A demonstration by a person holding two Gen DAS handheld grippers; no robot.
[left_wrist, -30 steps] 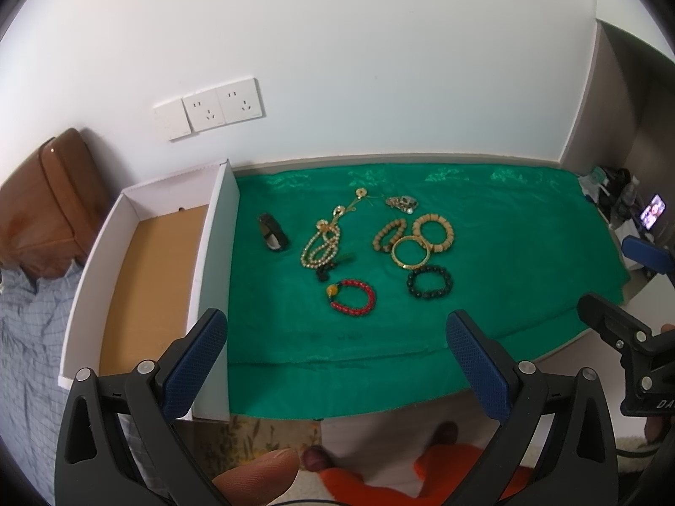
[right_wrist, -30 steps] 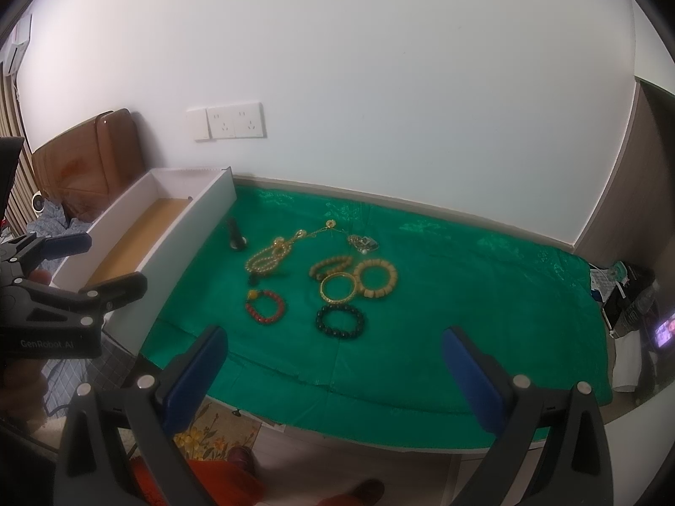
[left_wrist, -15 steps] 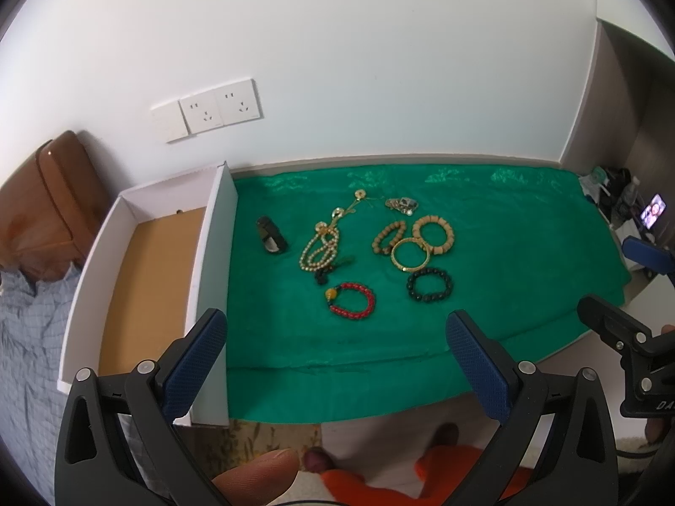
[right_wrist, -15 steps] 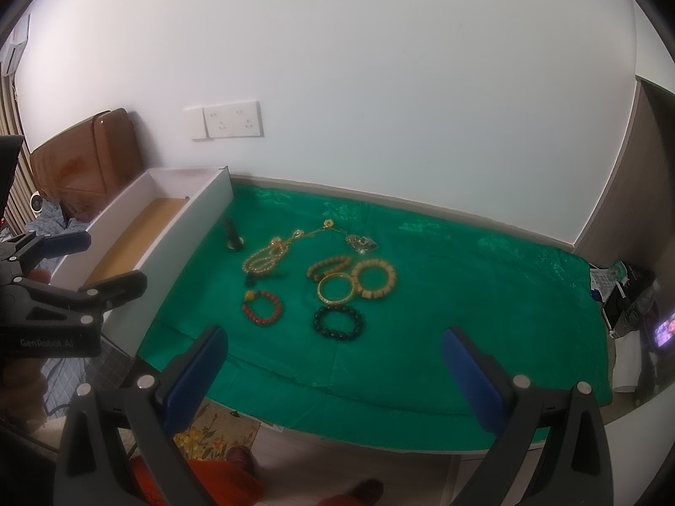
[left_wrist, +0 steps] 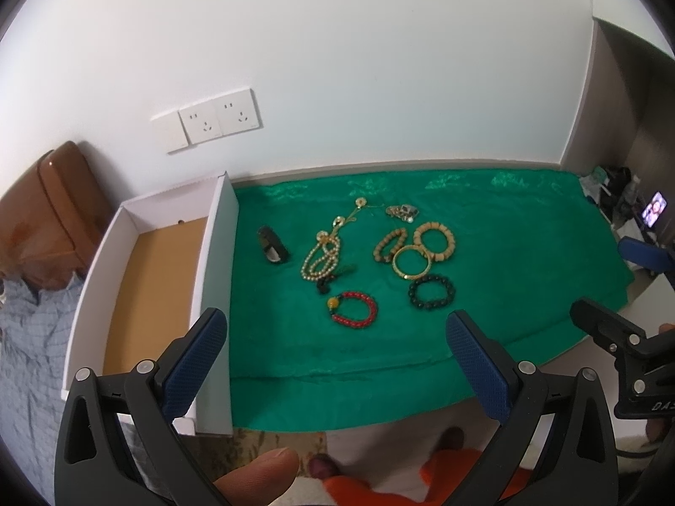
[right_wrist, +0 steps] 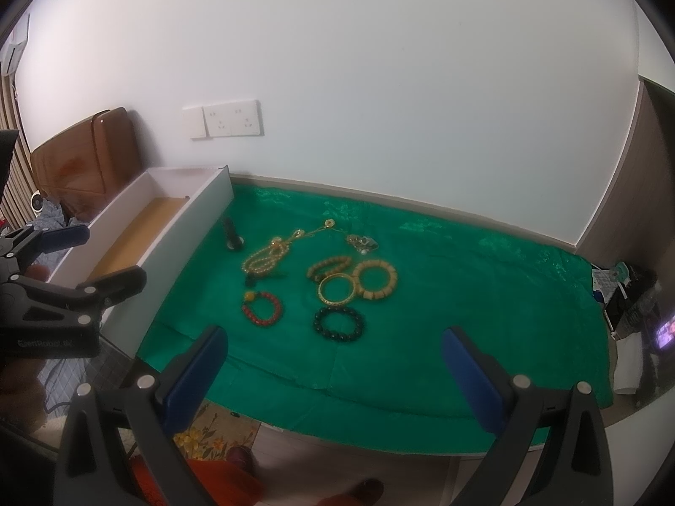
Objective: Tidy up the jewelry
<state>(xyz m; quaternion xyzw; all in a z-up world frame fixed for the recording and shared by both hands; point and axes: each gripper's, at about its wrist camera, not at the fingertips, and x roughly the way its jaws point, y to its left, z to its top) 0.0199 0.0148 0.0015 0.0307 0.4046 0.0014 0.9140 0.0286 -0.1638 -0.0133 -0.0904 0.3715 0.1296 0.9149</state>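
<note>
Nearest: left gripper (left_wrist: pixel 333 339) held low in front of the tabletop (left_wrist: pixel 658 295), blue fingers (left_wrist: pixel 198 358) spread wide, nothing between them. Same for the right gripper (right_wrist: pixel 333 348): fingers (right_wrist: pixel 472 373) wide apart, holding nothing. Probably kept back and open like this to get ready for a first pick, with all the jewelry in plain sight.

Next, a green cloth (left_wrist: pixel 527 253) spread over the tabletop, likely there so the small shiny things show up well and do not slide.

On the cloth, closest to the grippers: a red bead bracelet (left_wrist: pixel 353 309) and a dark bead bracelet (left_wrist: pixel 431 292), lying flat and apart. Just behind: a gold bangle (left_wrist: pixel 411 261) touching a big wooden bead bracelet (left_wrist: pixel 434 241), and a smaller wooden bead bracelet (left_wrist: pixel 389 246) beside them. To the left: a long pearl necklace (left_wrist: pixel 321 260) in a loose heap, then a small black band (left_wrist: pixel 273 245). Farther back: a thin gold chain (left_wrist: pixel 357 210) and a small sparkly clump (left_wrist: pixel 403 211), too small to name.

At the left edge of the cloth: a white box (left_wrist: pixel 219 270) with a brown bottom, open on top, with nothing seen inside. Most likely the home for the jewelry, set close so each piece has a short trip. None of the pieces in it yet.
</note>
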